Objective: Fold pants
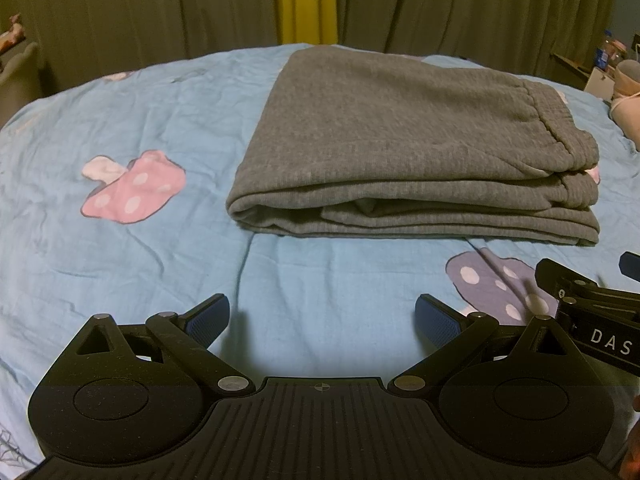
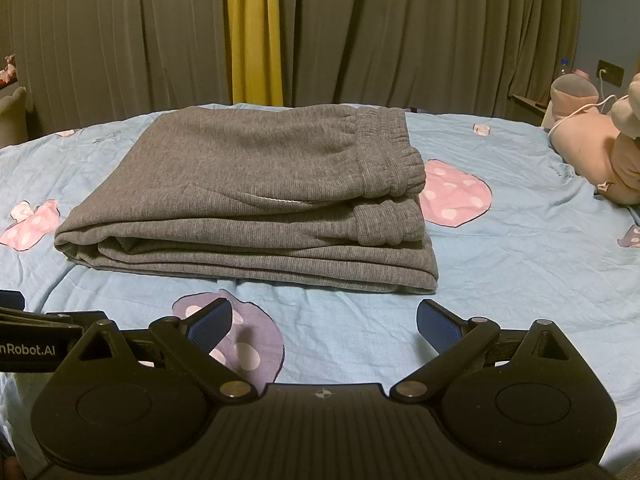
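The grey pants (image 1: 400, 140) lie folded into a thick rectangular stack on the blue bedsheet (image 1: 140, 128), waistband on the right. They also show in the right wrist view (image 2: 248, 196). My left gripper (image 1: 322, 322) is open and empty, hovering over the sheet in front of the stack. My right gripper (image 2: 324, 326) is open and empty too, beside the left one, in front of the stack. The right gripper's body shows at the right edge of the left wrist view (image 1: 592, 312).
The sheet has pink (image 1: 132, 190) and purple (image 2: 240, 340) mushroom prints. Grey and yellow curtains (image 2: 252, 32) hang behind the bed. Pink plush toys (image 2: 600, 140) lie at the right side, with a bottle (image 1: 606, 50) and shelf beyond.
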`<action>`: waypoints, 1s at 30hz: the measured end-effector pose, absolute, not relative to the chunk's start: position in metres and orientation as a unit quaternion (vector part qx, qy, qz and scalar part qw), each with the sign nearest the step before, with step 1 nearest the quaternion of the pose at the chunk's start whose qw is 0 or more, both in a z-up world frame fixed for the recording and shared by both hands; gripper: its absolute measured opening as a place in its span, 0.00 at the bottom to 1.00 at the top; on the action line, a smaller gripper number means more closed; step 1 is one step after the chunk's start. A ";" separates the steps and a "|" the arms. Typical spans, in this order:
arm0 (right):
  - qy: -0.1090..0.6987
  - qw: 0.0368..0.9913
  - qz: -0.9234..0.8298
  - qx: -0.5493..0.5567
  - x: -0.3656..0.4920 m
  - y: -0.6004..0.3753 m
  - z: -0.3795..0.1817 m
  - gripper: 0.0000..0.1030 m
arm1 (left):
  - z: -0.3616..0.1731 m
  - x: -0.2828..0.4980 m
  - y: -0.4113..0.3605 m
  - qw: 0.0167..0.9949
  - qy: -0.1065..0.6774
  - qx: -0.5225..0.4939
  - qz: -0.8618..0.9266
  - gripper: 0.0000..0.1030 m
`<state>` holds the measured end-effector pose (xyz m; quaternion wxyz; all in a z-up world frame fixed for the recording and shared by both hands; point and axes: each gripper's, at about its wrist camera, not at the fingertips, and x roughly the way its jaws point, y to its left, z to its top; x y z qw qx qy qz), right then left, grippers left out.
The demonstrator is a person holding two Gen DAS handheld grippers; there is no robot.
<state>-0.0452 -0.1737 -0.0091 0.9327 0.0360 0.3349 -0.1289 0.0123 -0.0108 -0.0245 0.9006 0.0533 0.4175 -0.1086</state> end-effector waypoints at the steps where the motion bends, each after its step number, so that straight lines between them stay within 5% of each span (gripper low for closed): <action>1: 0.335 0.933 -0.129 0.036 -0.045 -0.174 -0.009 0.96 | -0.024 0.012 -0.011 0.901 0.418 0.053 -0.108 0.99; 30: 0.334 0.933 -0.127 0.031 -0.045 -0.174 -0.009 0.96 | -0.024 0.013 -0.010 0.901 0.417 0.050 -0.106 0.99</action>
